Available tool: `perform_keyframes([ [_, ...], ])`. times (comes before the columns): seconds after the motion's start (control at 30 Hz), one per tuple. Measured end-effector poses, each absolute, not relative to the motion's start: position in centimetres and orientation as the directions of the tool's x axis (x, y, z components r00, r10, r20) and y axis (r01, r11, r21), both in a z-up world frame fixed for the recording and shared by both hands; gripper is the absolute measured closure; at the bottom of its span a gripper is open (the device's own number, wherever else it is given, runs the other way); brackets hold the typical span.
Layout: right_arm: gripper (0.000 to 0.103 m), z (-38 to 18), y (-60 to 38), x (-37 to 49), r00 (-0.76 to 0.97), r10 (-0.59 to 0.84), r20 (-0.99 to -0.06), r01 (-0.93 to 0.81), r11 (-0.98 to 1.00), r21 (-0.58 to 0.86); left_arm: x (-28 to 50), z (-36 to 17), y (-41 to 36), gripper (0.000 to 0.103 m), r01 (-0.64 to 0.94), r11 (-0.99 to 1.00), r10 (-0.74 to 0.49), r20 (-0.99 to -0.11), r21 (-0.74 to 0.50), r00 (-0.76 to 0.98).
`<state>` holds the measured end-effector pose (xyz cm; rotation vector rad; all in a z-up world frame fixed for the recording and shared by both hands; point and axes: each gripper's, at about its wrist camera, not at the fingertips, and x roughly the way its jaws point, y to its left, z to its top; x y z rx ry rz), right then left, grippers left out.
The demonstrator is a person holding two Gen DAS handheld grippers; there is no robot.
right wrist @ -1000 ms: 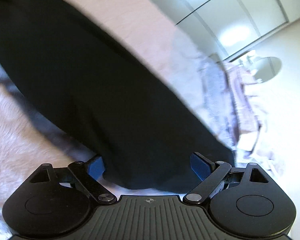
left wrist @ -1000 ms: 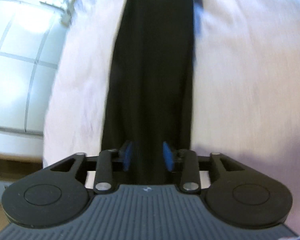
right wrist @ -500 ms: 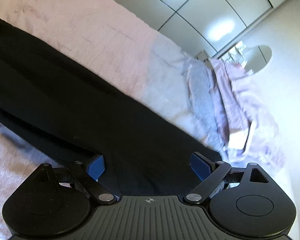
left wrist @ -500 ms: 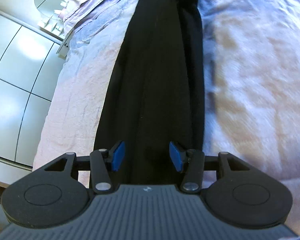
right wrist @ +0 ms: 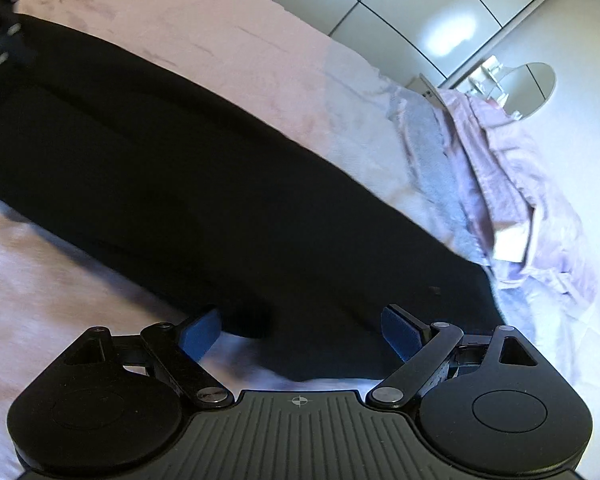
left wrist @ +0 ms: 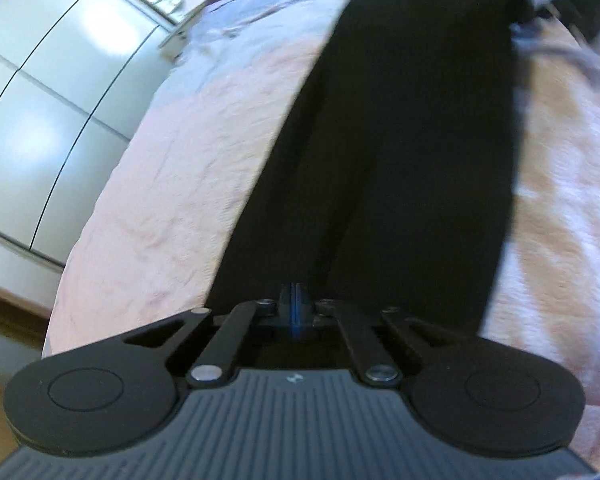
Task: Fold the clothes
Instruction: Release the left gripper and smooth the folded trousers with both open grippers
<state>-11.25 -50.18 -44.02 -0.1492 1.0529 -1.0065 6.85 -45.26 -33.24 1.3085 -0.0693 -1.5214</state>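
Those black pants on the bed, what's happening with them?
A person is folding the black pants, which lie stretched out long on the pink bedspread, using a gripper in each hand. The left gripper has just snapped shut at one end of the pants; whether cloth is pinched between its blue pads cannot be seen. The right gripper is wide open at the other end, with the cloth's edge between its fingers but not squeezed. No fold is made yet.

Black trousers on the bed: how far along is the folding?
Done: the black trousers lie lengthwise on the pink bedspread, apparently one leg over the other. In hand: the left claw has just closed at one end, probably pinching cloth; the right claw stands open over the other end. Left: no crosswise fold yet.
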Motion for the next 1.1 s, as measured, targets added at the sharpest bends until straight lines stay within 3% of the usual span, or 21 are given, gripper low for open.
perform_keyframes([
  [0.17, 0.014, -46.8, -51.2, -9.4, 0.1, -0.806, -0.583, 0.613, 0.511, -0.602, 6.8, -32.2, -44.7, 0.097, 0.656, -0.479, -0.717, -0.691, 0.583, 0.091],
  [0.23, 0.014, -46.7, -52.7, -9.9, 0.066, -0.82, -0.568, 0.633, 0.475, -0.611, 5.7, -32.2, -43.5, 0.074, 0.634, -0.528, -0.719, -0.695, 0.565, 0.021],
  [0.27, 0.014, -46.4, -53.3, -10.4, 0.048, -0.828, -0.558, 0.64, 0.454, -0.619, 5.0, -32.3, -43.1, 0.052, 0.622, -0.548, -0.72, -0.694, 0.559, -0.012],
  [0.3, 0.013, -46.1, -53.9, -10.9, 0.03, -0.836, -0.547, 0.647, 0.434, -0.627, 4.3, -32.6, -42.7, 0.043, 0.608, -0.566, -0.721, -0.692, 0.556, -0.039],
  [0.4, 0.013, -45.0, -54.5, -12.7, -0.011, -0.846, -0.533, 0.626, 0.409, -0.664, 1.8, -34.0, -42.3, 0.042, 0.556, -0.602, -0.727, -0.682, 0.574, -0.083],
  [0.63, 0.013, -45.6, -51.5, -15.2, -0.105, -0.774, -0.624, 0.415, 0.536, -0.735, -1.4, -36.1, -44.0, 0.038, 0.486, -0.616, -0.74, -0.667, 0.62, -0.085],
  [0.87, 0.013, -45.5, -50.1, -15.9, -0.113, -0.782, -0.613, 0.4, 0.529, -0.748, -1.1, -35.8, -44.7, 0.04, 0.507, -0.627, -0.717, -0.692, 0.592, -0.078],
  [1.0, 0.013, -46.2, -47.8, -16.3, -0.092, -0.825, -0.557, 0.367, 0.492, -0.79, -0.5, -35.2, -44.2, 0.041, 0.528, -0.636, -0.694, -0.717, 0.563, -0.071],
  [1.1, 0.013, -45.3, -46.0, -16.4, -0.057, -0.814, -0.578, 0.371, 0.521, -0.769, 0.7, -34.3, -43.3, 0.041, 0.562, -0.622, -0.685, -0.727, 0.545, -0.052],
])
